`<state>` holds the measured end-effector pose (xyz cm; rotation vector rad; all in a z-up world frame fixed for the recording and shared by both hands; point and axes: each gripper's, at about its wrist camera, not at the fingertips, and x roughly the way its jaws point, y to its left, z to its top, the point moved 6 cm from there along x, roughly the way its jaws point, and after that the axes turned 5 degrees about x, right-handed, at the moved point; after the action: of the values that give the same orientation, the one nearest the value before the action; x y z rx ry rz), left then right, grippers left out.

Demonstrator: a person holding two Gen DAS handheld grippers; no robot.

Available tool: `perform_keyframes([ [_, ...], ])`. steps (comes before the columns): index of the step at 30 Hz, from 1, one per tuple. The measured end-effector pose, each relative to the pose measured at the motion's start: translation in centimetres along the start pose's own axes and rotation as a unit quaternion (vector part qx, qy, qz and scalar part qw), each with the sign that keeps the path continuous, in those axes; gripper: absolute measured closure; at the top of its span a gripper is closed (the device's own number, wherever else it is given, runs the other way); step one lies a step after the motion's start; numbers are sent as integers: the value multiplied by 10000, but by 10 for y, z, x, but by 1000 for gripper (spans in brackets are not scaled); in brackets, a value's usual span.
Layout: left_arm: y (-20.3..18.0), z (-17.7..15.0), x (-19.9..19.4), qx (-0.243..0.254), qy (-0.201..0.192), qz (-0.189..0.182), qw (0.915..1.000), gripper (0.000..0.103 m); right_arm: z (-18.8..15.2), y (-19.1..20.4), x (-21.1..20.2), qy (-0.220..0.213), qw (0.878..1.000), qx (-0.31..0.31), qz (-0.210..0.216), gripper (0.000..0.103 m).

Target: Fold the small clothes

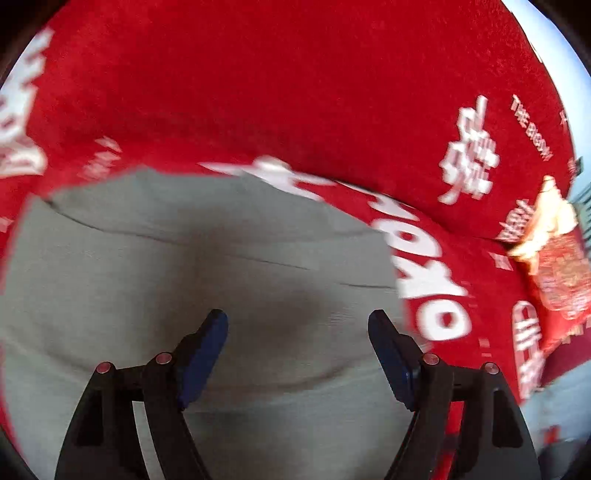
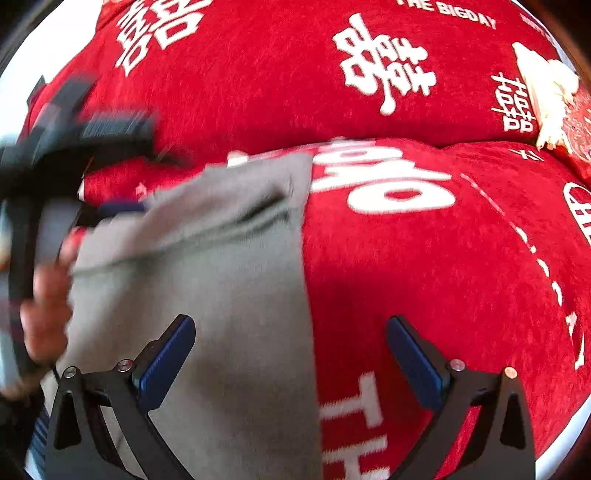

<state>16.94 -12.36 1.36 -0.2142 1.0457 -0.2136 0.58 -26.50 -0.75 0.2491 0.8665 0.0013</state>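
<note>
A grey garment (image 1: 207,266) lies spread on a red plush cover (image 1: 280,85), its layers stacked with a few dark fold lines running across; in the right wrist view the same grey cloth (image 2: 229,295) has a straight right-hand edge running down the frame, with red fabric (image 2: 424,266) bare beside it. The left gripper (image 1: 297,325) hangs over the middle of the grey cloth, its blue-padded fingers spread wide and pinching nothing. The right gripper (image 2: 290,332) is likewise spread, one finger over the grey cloth and the other over the red cover, straddling the garment's edge. At the left of the right wrist view the left hand (image 2: 44,306) grips the other tool, blurred. The cover drapes over what looks like a cushioned seat and back, printed with large white Chinese characters (image 2: 384,62) and the words "THE BIGDAY" (image 2: 448,13); "TH" shows lower down. A cream and red patterned object (image 1: 554,258) lies at the right, too blurred to identify.
</note>
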Motion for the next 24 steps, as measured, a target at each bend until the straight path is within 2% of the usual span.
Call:
perform_keyframes([
  [3,36,-3,-10,-151,-71,171,9997,24,27,16,-1,-220,9995,-50,204,0],
  [7,89,-10,-12,-284,-10,962,9950,24,56,72,23,-173,9968,-488,609,0],
  [9,118,-15,-11,-477,68,1165,9920,24,61,96,41,-73,9948,-772,664,0],
  [13,161,-26,-8,-867,143,1107,9900,24,58,109,82,348,9939,-940,451,0],
  [16,171,-28,-8,-607,88,1084,9922,24,51,85,106,689,9944,-795,-138,2],
  [18,171,-30,-9,-468,96,1123,9925,24,51,83,99,575,9950,-819,-51,2],
  [22,178,-22,-19,-572,-142,994,9933,24,58,95,86,429,9942,-959,-235,2],
  [24,189,-16,-9,-607,53,1187,9911,24,61,107,90,483,9930,-1051,-222,2],
])
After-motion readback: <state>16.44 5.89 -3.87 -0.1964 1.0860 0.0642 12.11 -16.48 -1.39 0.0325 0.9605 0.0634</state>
